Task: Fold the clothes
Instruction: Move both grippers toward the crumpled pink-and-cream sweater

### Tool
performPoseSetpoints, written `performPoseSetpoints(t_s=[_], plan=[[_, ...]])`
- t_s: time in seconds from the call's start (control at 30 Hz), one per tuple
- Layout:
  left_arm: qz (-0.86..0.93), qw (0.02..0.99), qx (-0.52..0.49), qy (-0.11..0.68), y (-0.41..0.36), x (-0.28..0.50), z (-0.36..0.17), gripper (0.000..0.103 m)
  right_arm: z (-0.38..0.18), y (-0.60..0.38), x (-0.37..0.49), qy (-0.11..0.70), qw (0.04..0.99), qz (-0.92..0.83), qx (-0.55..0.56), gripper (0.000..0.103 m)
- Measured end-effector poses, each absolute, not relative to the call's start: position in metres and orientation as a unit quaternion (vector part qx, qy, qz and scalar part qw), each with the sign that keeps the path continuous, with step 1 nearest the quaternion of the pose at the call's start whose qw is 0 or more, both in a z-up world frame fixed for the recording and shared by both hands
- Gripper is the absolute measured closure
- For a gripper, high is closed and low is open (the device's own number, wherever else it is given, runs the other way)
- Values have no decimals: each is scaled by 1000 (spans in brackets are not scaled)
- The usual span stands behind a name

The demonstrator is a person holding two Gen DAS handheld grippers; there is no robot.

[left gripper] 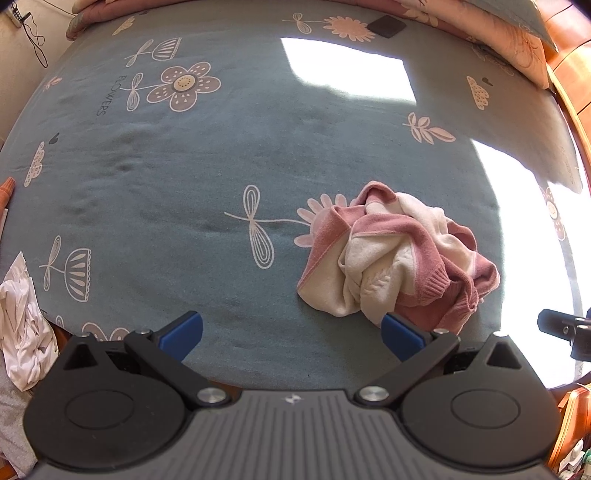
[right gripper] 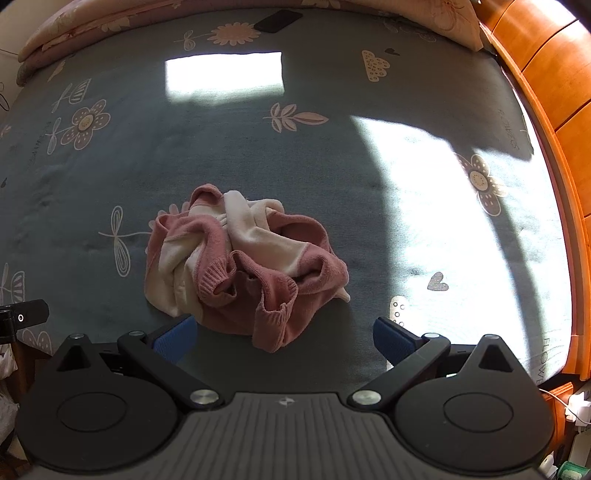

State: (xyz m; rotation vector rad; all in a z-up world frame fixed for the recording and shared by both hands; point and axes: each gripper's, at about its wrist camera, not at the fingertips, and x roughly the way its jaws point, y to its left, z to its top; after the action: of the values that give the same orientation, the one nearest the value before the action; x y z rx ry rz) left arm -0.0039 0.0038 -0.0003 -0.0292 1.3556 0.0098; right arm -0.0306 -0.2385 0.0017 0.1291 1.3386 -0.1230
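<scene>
A bed covered with a grey-blue sheet [left gripper: 207, 177] printed with pale flowers, leaves and clouds fills both wrist views, with bright patches of sunlight falling across its far middle and its right side. A wooden headboard or bed frame [right gripper: 546, 74] in warm orange curves along the right edge, and folded pink-patterned bedding [left gripper: 509, 40] lies along the far end. A dark flat phone-like object [left gripper: 386, 26] rests on the sheet near that bedding. At the left edge of the left wrist view a crumpled white garment [left gripper: 22, 321] hangs off the side of the bed. The pink and cream sweater [right gripper: 243, 269] lies bunched in a loose heap on the sheet, ribbed cuffs and hem showing toward the near side, one sleeve end spilling closest to the cameras. The left gripper [left gripper: 291, 334] hovers above the bed with its blue-padded fingers spread wide and nothing between them; the sweater sits just beyond its right finger. The right gripper [right gripper: 284, 338] is likewise spread fully apart and grips nothing, with the heap's near edge lying between and just ahead of its fingertips.
</scene>
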Motion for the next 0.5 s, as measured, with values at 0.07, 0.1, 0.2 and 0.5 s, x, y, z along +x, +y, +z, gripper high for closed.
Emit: performPoseSetpoints(t_s=[0.07,0.1,0.2,0.5], plan=[[5,779,-15,627,4,-4,-1,1,1,-239,-30,621,779,-58,59,0],[5,779,-16,627,5,-3,-2,1,1,-239,-29,622,778,-58,58,0],[7,777,-21,630,6,-2,-4,1,0,-238,-25,624,777,-57,54,0],[23,777,-38,628,14,3,-8,1,-1,-237,-13,625,778,-53,46,0]])
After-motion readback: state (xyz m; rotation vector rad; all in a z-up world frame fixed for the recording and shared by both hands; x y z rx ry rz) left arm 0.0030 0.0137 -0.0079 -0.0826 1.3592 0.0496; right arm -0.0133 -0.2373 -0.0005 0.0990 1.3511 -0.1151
